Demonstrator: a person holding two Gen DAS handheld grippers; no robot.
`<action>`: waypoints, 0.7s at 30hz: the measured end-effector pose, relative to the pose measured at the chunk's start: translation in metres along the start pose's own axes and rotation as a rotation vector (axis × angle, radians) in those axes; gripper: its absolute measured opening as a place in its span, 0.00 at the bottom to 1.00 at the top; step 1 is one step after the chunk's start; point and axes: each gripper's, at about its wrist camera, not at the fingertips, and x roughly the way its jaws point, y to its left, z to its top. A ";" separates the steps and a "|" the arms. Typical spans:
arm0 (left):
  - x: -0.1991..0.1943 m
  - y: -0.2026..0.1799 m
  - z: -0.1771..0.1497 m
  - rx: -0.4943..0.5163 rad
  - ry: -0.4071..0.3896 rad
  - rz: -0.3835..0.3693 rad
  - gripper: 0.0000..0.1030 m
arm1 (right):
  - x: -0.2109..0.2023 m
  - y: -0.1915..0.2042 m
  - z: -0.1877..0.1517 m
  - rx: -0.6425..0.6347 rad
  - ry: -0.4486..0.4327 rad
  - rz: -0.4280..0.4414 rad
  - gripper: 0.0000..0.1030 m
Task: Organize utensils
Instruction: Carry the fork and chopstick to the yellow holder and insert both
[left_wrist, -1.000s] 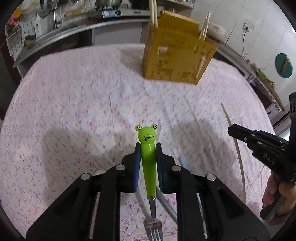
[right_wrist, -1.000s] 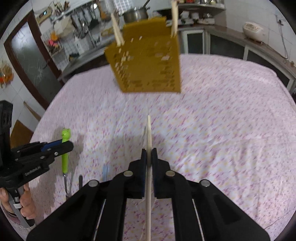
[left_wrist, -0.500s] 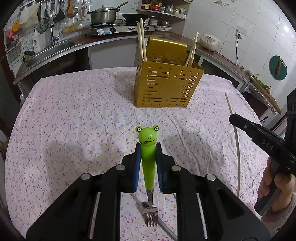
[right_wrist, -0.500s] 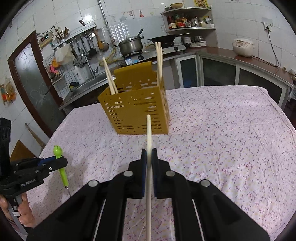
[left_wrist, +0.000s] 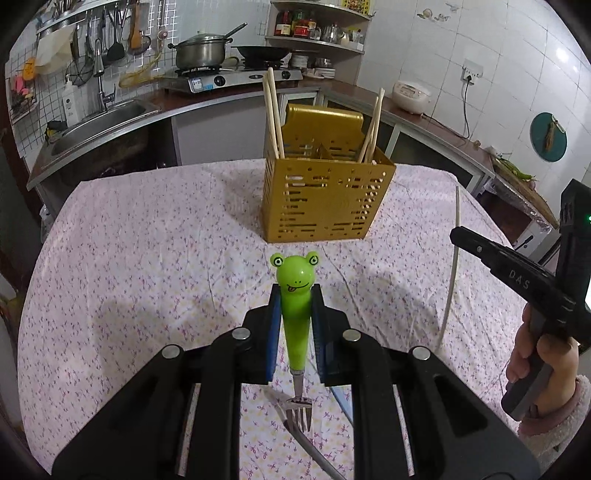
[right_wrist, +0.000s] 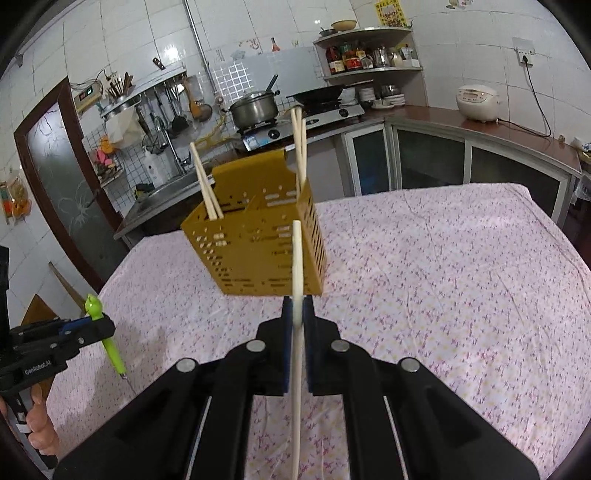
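Observation:
My left gripper (left_wrist: 295, 295) is shut on a green frog-handled fork (left_wrist: 295, 295), held above the table with the tines (left_wrist: 300, 413) pointing down toward me. My right gripper (right_wrist: 297, 304) is shut on a pale chopstick (right_wrist: 297, 251) that points up toward the yellow slotted utensil holder (right_wrist: 258, 243). The holder (left_wrist: 325, 199) stands at the far middle of the table, with chopsticks (left_wrist: 273, 114) in its left and right compartments. The right gripper (left_wrist: 458, 234) with its chopstick (left_wrist: 453, 266) shows at the right of the left wrist view. The left gripper (right_wrist: 99, 326) with the fork (right_wrist: 110, 347) shows at the left of the right wrist view.
The table has a pink floral cloth (left_wrist: 147, 258). A grey utensil handle (left_wrist: 317, 454) lies on the cloth under my left gripper. Kitchen counters with a sink (left_wrist: 99, 122), a stove and pot (left_wrist: 201, 55) and a rice cooker (right_wrist: 476, 101) run behind the table.
Both grippers have risen and tilted up with their utensils. The holder now sits lower and farther in both views. The fork is lifted clear of the cloth.

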 end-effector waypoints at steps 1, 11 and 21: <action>-0.002 0.000 0.003 0.001 -0.007 -0.001 0.14 | 0.000 0.000 0.003 0.000 -0.004 0.001 0.06; -0.015 -0.002 0.039 0.007 -0.070 0.009 0.14 | 0.007 0.008 0.042 -0.043 -0.062 -0.008 0.06; -0.046 -0.014 0.112 0.033 -0.165 0.008 0.14 | -0.008 0.018 0.122 -0.040 -0.197 -0.021 0.06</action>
